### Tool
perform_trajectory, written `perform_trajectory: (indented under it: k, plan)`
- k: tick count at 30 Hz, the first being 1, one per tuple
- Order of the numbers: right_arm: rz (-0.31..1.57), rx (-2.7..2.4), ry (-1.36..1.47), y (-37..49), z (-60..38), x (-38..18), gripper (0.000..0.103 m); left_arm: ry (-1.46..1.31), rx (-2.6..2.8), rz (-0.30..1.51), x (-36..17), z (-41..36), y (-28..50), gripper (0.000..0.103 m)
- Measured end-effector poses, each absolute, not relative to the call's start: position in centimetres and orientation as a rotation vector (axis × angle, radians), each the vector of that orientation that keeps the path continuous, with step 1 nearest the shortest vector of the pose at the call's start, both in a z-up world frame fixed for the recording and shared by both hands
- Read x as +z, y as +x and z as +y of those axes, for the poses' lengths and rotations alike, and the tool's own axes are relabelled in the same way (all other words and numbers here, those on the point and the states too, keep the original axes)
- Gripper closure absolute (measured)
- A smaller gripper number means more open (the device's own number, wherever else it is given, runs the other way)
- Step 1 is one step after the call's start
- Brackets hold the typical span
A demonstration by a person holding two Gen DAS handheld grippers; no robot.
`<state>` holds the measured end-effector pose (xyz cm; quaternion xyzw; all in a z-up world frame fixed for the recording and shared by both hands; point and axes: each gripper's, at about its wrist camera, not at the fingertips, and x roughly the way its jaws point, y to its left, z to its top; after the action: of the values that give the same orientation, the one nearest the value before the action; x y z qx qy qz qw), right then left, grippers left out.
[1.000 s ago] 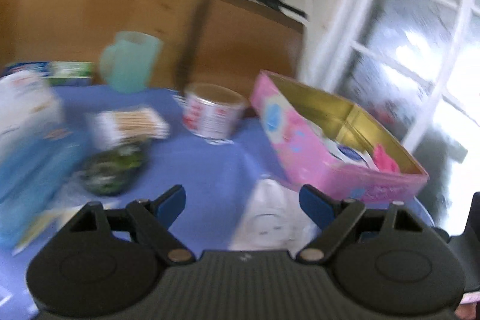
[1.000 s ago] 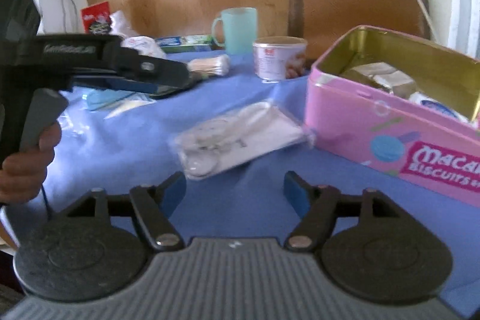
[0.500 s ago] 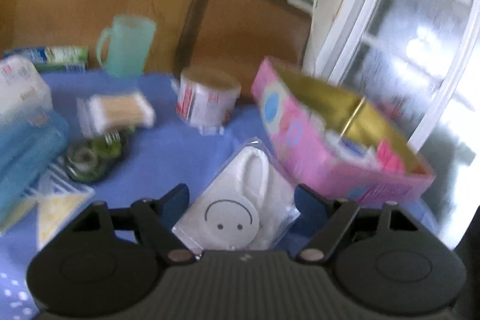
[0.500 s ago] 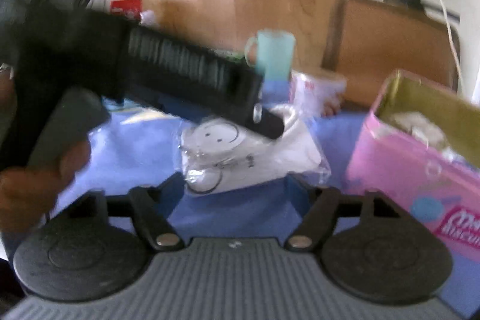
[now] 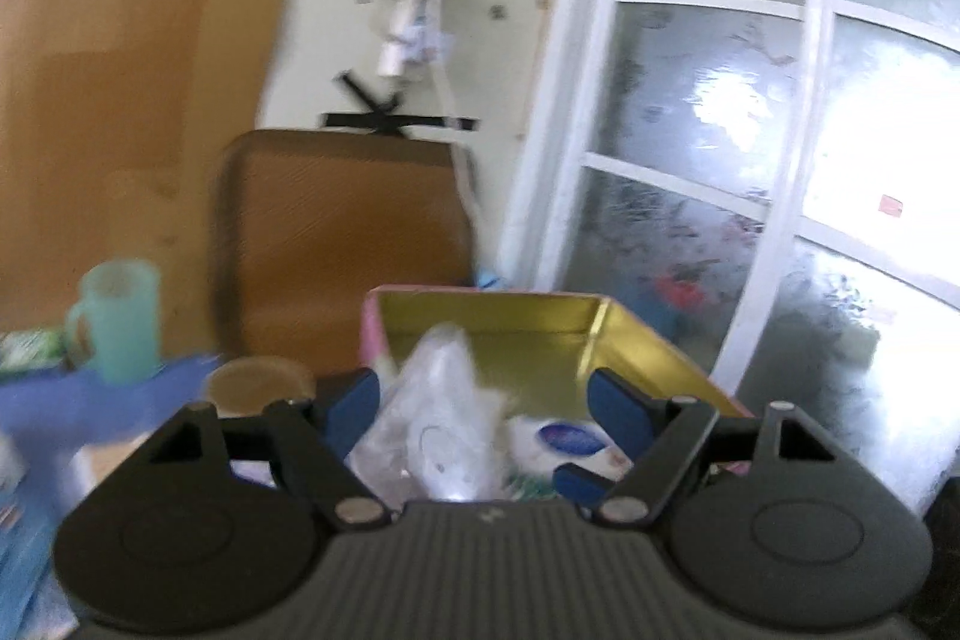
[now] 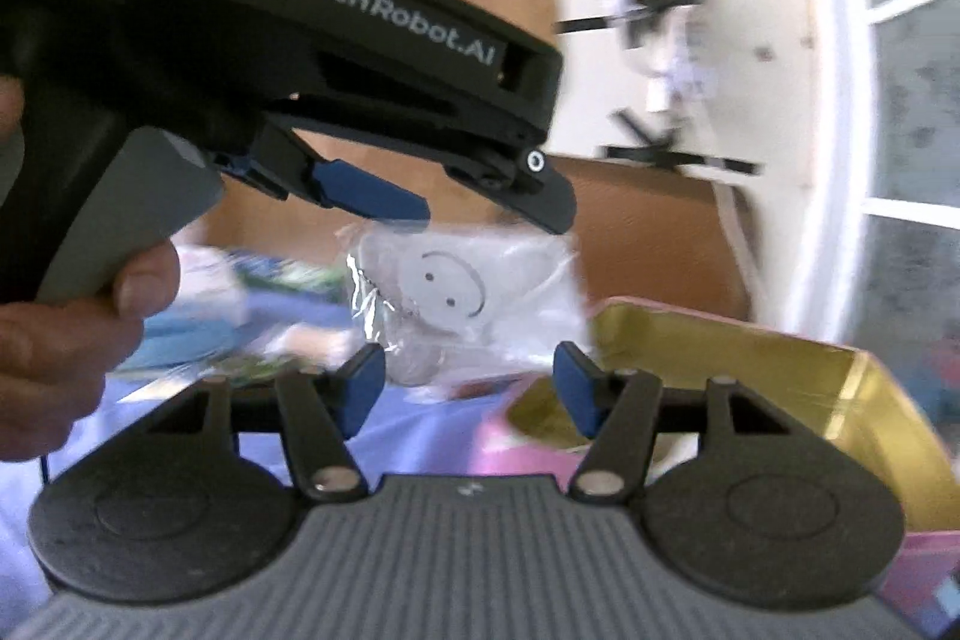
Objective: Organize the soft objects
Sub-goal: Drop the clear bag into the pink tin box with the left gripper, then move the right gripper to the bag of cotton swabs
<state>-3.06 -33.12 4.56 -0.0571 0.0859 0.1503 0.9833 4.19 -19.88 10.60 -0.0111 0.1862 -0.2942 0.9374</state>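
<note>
Left hand-held gripper (image 6: 480, 214) pinches smiley pouch (image 6: 468, 292) near tin (image 6: 720, 340) at 4 o'clock; thin grip may slip. Right hand-held gripper (image 6: 468, 382) open, empty.

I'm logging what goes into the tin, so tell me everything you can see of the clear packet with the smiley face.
The clear packet is crinkly see-through plastic around something soft and white, with a round smiley-face disc showing. It hangs in the air, off the blue cloth, beside the open pink tin. The left gripper, whose fingers have just been closing, grips its top edge.
</note>
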Motion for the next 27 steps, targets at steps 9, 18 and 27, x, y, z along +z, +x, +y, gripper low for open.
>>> perform_trajectory:
  k: [9,18,27]
  plan:
    - [0.262,-0.073,-0.034,1.1,-42.0,2.7,0.038,0.011,-0.619,0.446,7.3,-24.9,7.3,0.021]
    - [0.292,0.226,0.103,0.3,-40.1,4.4,0.038,-0.228,-0.5,0.438,8.7,-16.8,7.9,0.019]
    - [0.447,0.393,-0.041,5.5,-35.3,6.1,0.038,-0.24,-0.404,0.438,7.1,-10.1,4.4,0.015]
